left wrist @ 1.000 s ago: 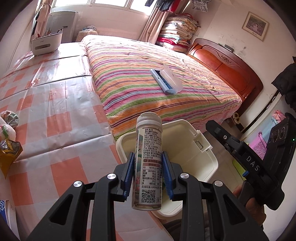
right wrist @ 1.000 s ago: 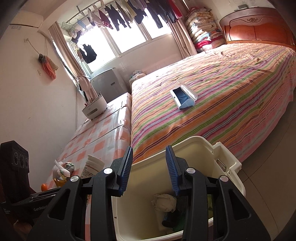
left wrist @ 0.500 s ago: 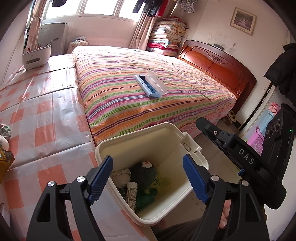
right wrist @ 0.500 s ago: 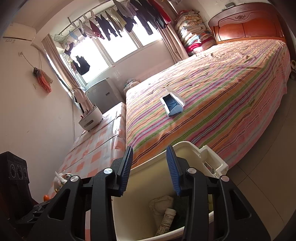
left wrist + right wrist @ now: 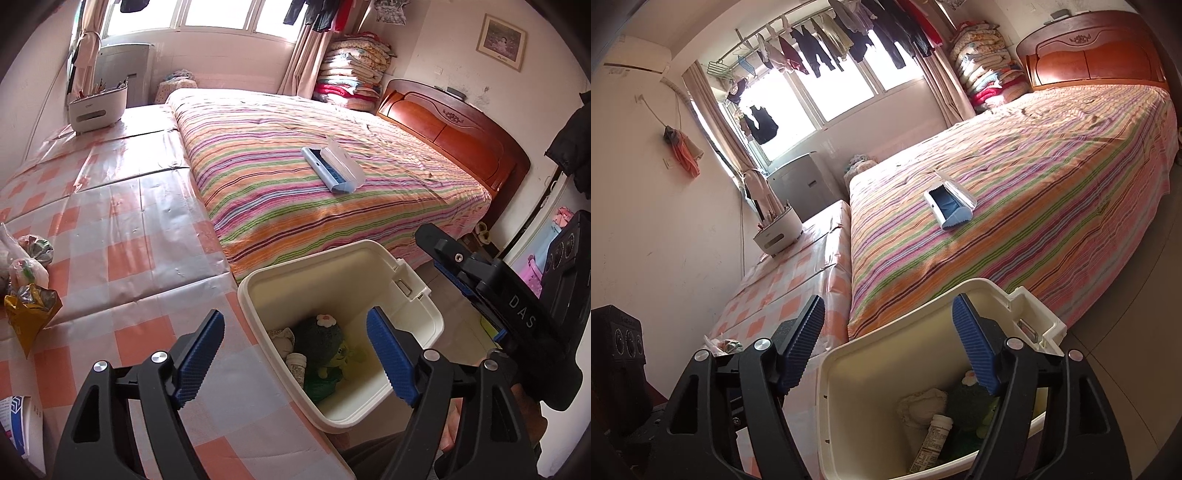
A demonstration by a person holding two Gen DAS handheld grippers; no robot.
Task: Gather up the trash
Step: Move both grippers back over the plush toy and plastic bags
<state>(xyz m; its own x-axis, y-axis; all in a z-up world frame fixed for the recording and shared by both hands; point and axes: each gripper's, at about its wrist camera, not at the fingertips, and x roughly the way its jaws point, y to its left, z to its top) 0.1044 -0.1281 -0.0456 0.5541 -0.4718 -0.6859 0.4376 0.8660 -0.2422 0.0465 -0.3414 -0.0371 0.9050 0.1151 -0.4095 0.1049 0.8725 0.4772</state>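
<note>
A cream plastic bin [image 5: 243, 291] stands against the edge of the checked table [image 5: 110, 221]. Inside lie a white labelled bottle [image 5: 296, 367], a green plush toy [image 5: 321, 339] and a pale wad [image 5: 282, 338]. My left gripper [image 5: 295, 332] hovers over the bin, open, with nothing between its blue pads. My right gripper [image 5: 889, 306] is just above the bin's [image 5: 827, 369] near rim; its jaws are opening and touch nothing. The bottle [image 5: 932, 439] shows below it. The right gripper [image 5: 480, 288] also shows to the right of the bin.
Crumpled bags [image 5: 27, 266] and a gold wrapper [image 5: 31, 314] lie at the table's left edge, a printed box [image 5: 14, 417] nearer me. A blue-and-white brush [image 5: 332, 170] rests on the striped bed [image 5: 277, 206]. A white caddy [image 5: 98, 107] stands at the table's far end.
My left gripper opened and the bottle it held fell into the bin. The right gripper's jaws went from narrow to wide. Both hands stayed about where they were.
</note>
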